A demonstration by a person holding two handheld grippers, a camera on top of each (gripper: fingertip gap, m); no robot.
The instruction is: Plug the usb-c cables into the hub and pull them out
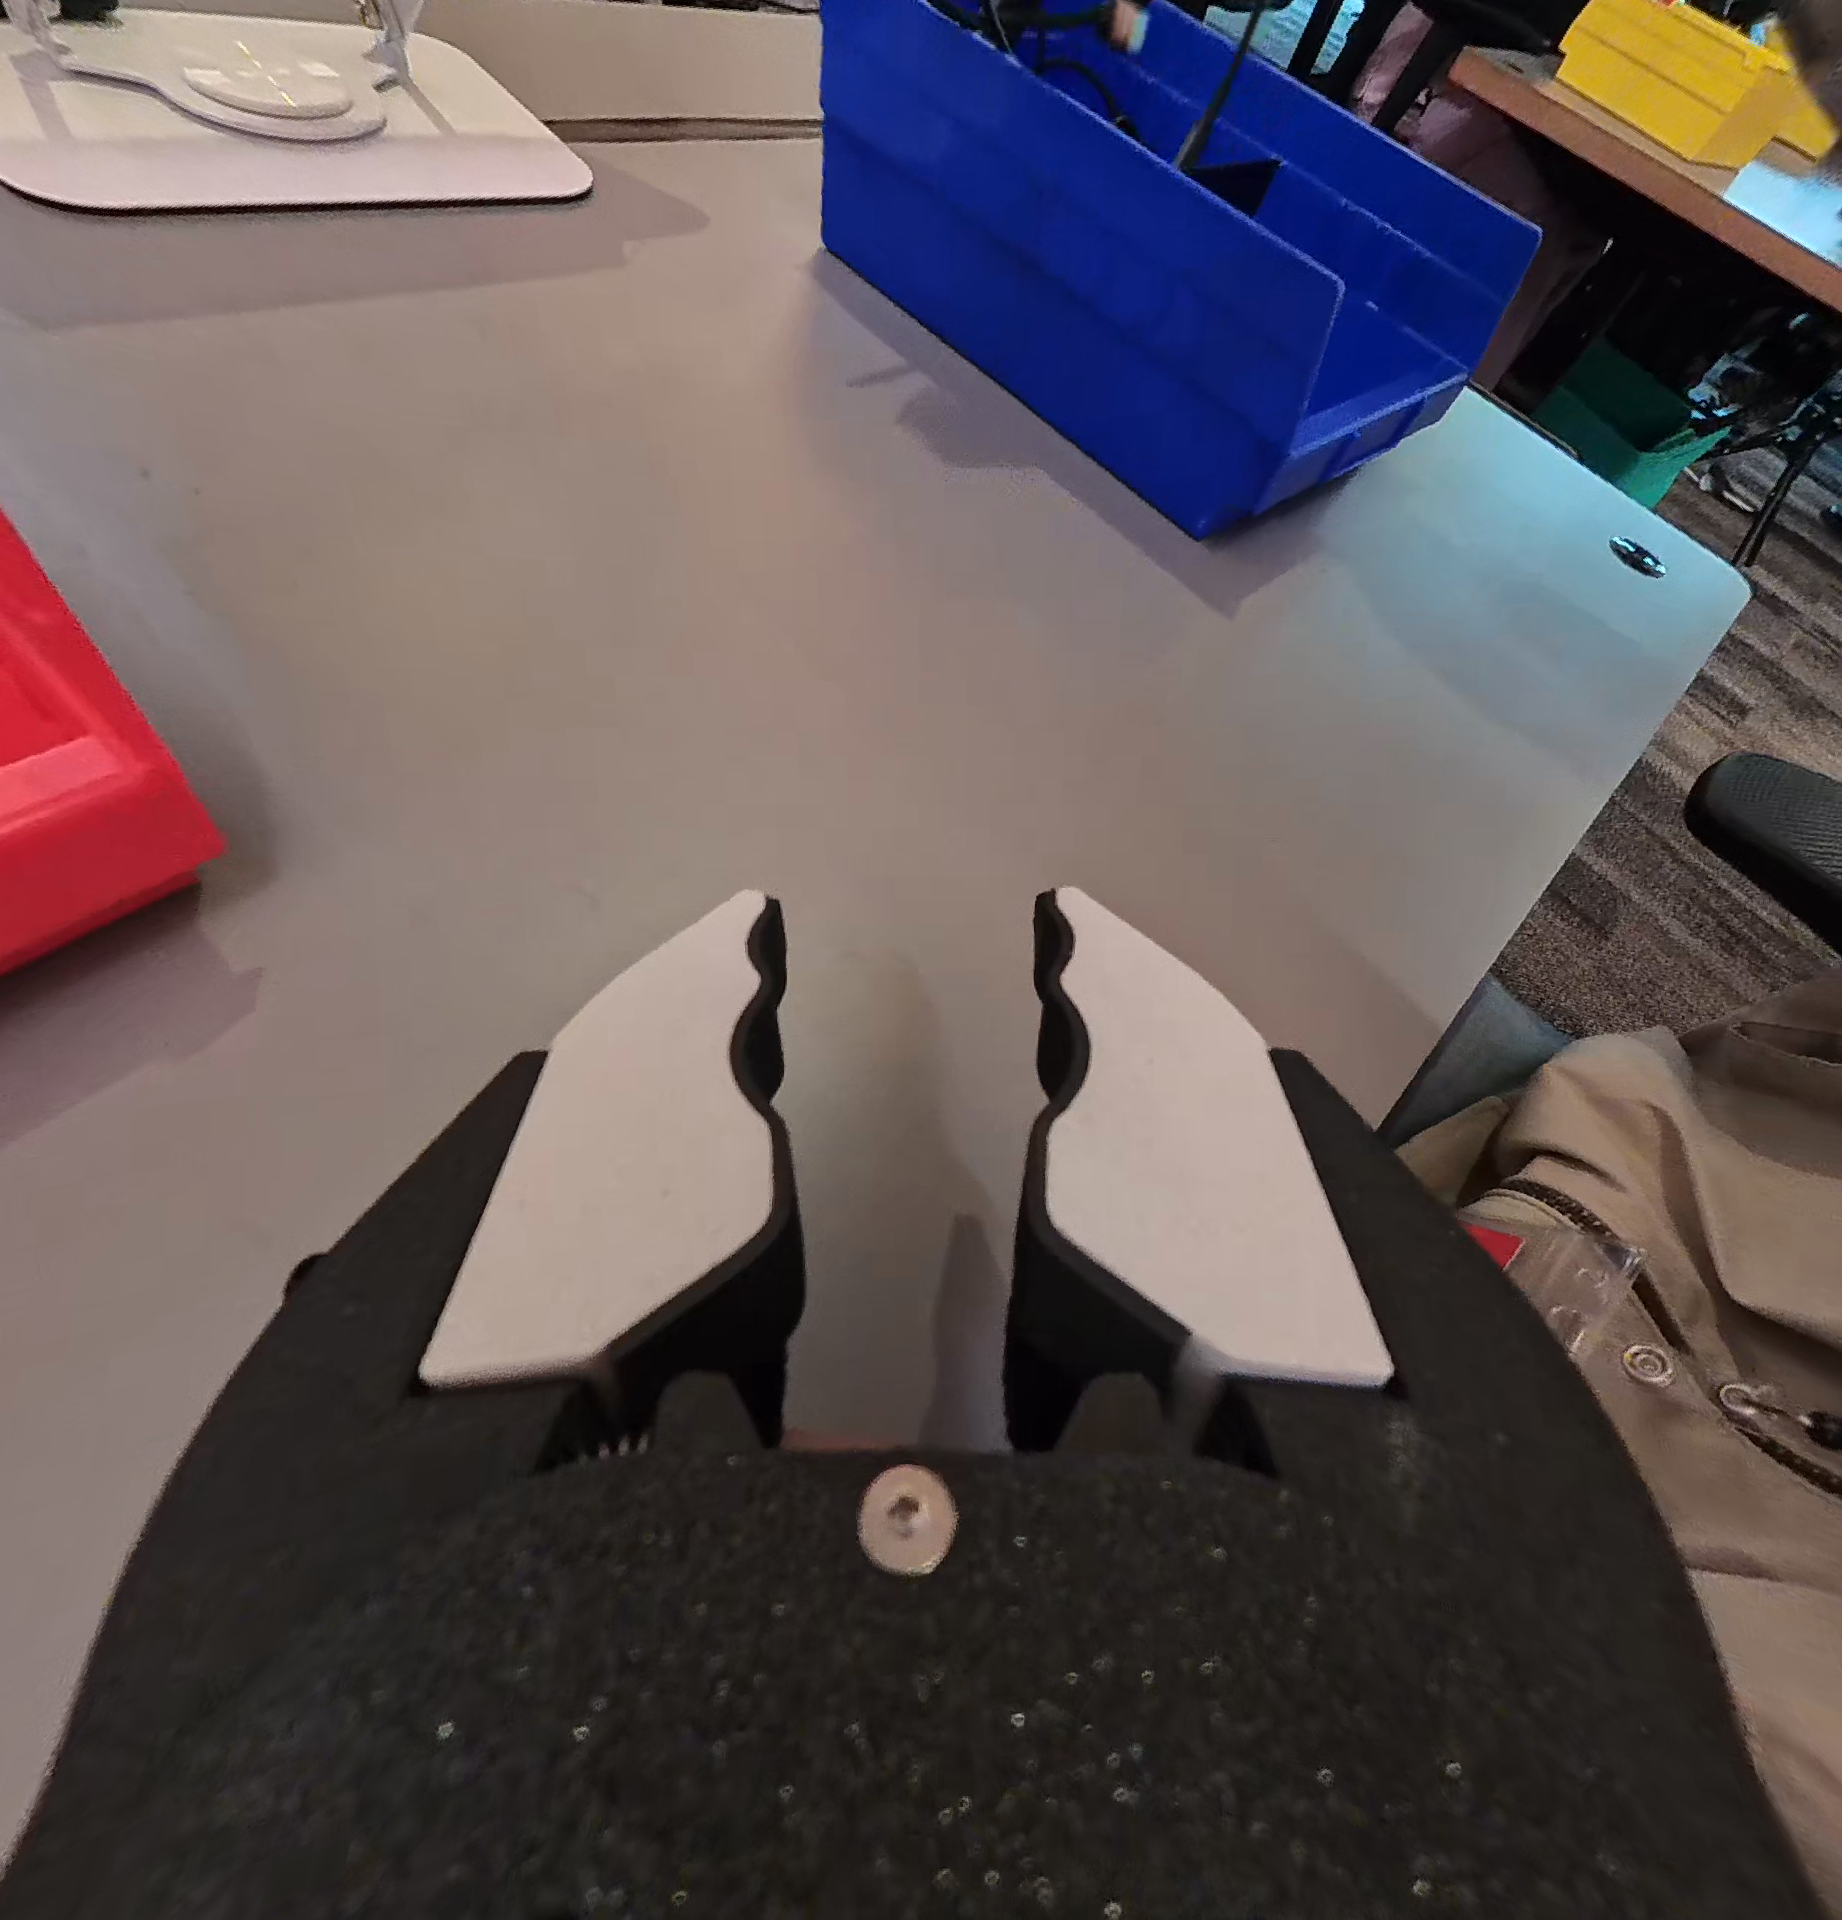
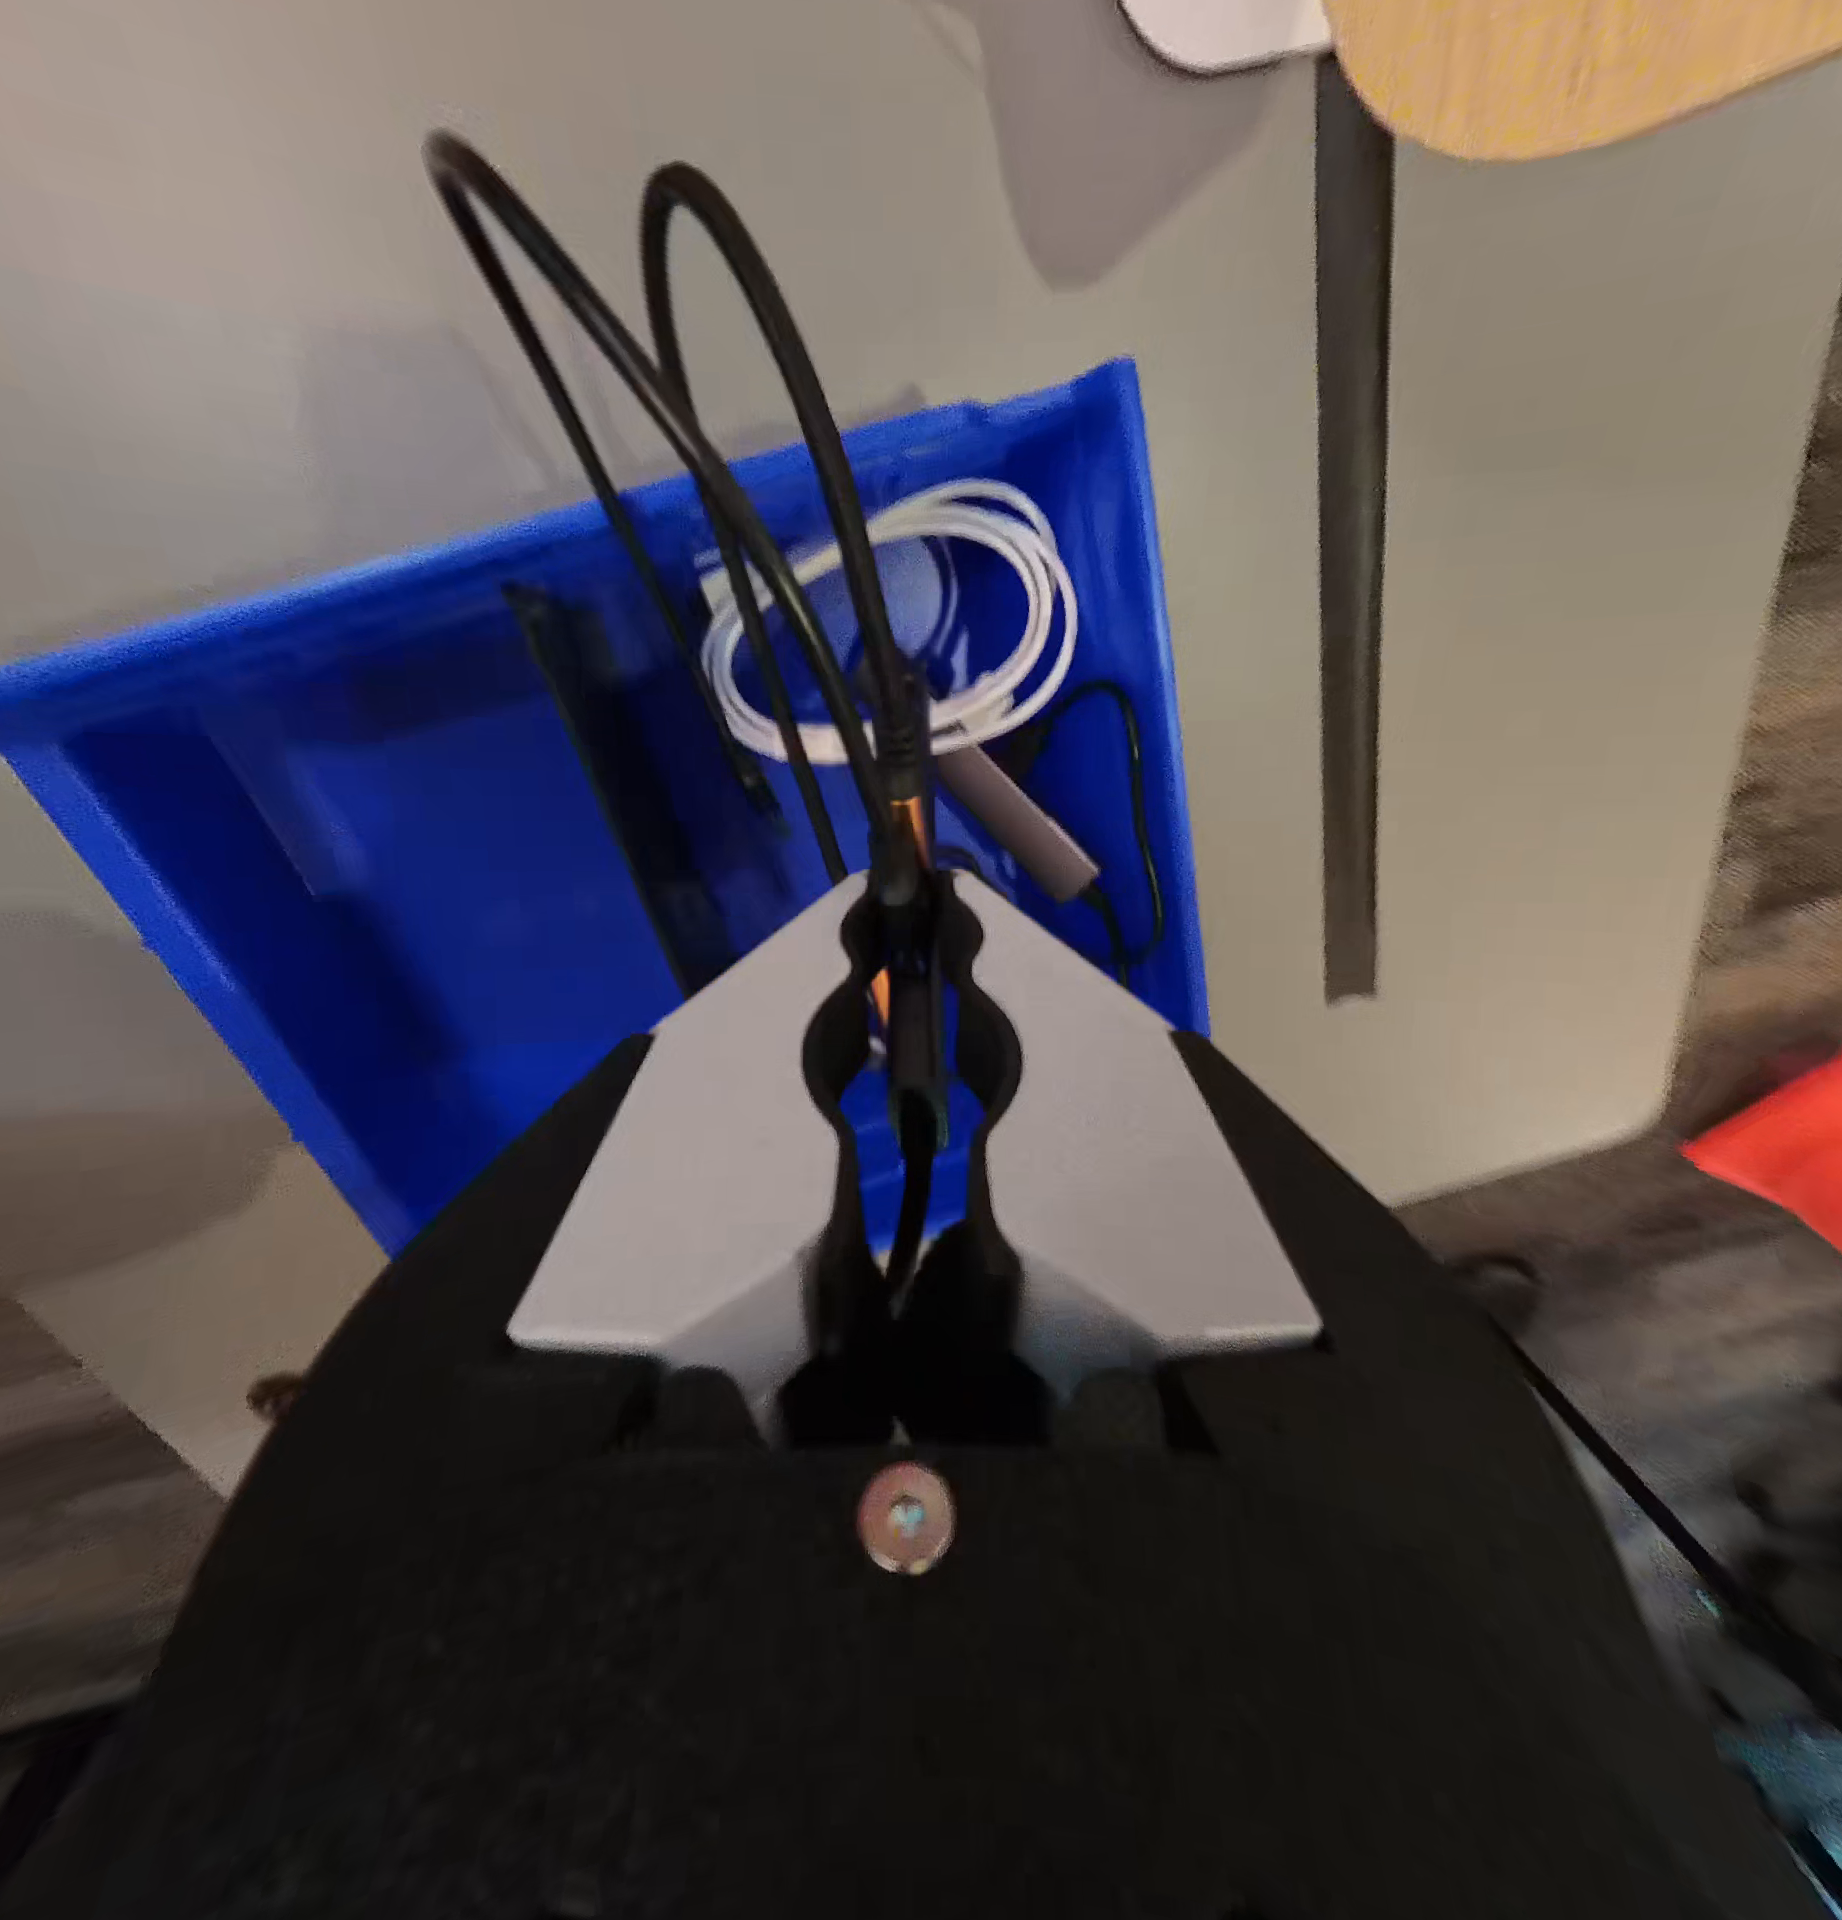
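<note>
Right wrist view: black cable [image 2: 901, 831], seemingly orange-banded, pinched between fingers [image 2: 751, 1122].

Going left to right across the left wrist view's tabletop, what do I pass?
red bin → white mat → left gripper, open over the bare grey table → blue bin → the person's tan jacket

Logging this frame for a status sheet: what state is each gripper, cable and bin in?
left gripper: open, empty, over bare table.
right gripper: shut on black cable, above the blue bin.
black cable: lifted, looping upward.
white cable: coiled, lying in blue bin.
grey hub: lying in the bin, not held.
red bin: untouched.
</note>
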